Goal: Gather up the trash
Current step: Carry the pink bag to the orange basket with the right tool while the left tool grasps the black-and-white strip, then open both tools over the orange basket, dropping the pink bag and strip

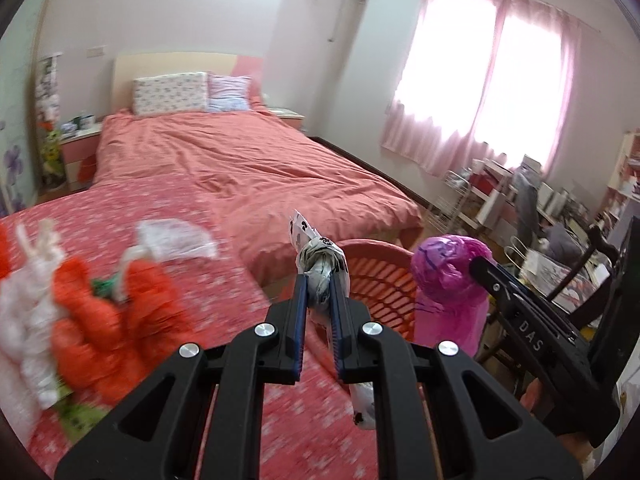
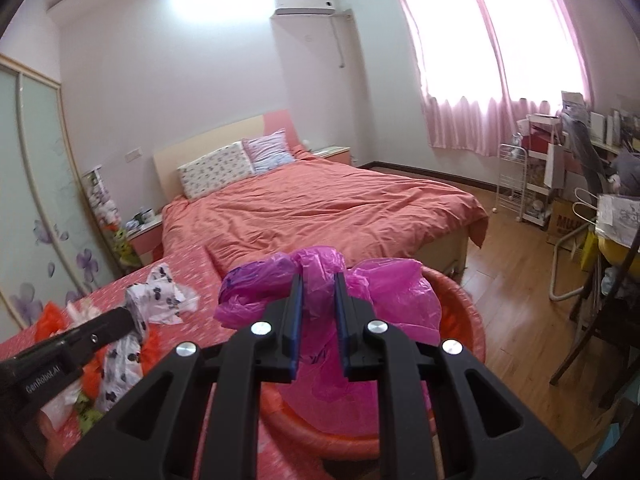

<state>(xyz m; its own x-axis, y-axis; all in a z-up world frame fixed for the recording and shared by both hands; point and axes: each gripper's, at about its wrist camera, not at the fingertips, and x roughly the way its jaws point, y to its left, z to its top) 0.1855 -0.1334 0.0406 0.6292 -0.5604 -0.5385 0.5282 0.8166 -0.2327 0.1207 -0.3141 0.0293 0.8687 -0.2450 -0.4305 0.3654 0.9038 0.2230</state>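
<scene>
Two bedroom views, each looking out along a pair of black tongs with blue pads.

In the left wrist view, the left gripper (image 1: pixel 319 292) sits at lower centre, clamped on a crumpled white plastic bag with black paw prints (image 1: pixel 318 260). The bag's long axis runs up and down between the pads, one end poking above and one end trailing below. The round orange-red plastic slatted basket (image 1: pixel 380 276) lies just right of and behind these tongs.

In the right wrist view, the right gripper (image 2: pixel 318 300) at centre is closed on a bunched magenta plastic bag (image 2: pixel 384 292), which hangs directly over the basket's rim (image 2: pixel 472 320). The right hand looks nearer the drop.

More loose orange and white plastic bags (image 1: pixel 80 304) lie on the patterned pink bedcover (image 1: pixel 208 280) at lower left.
</scene>
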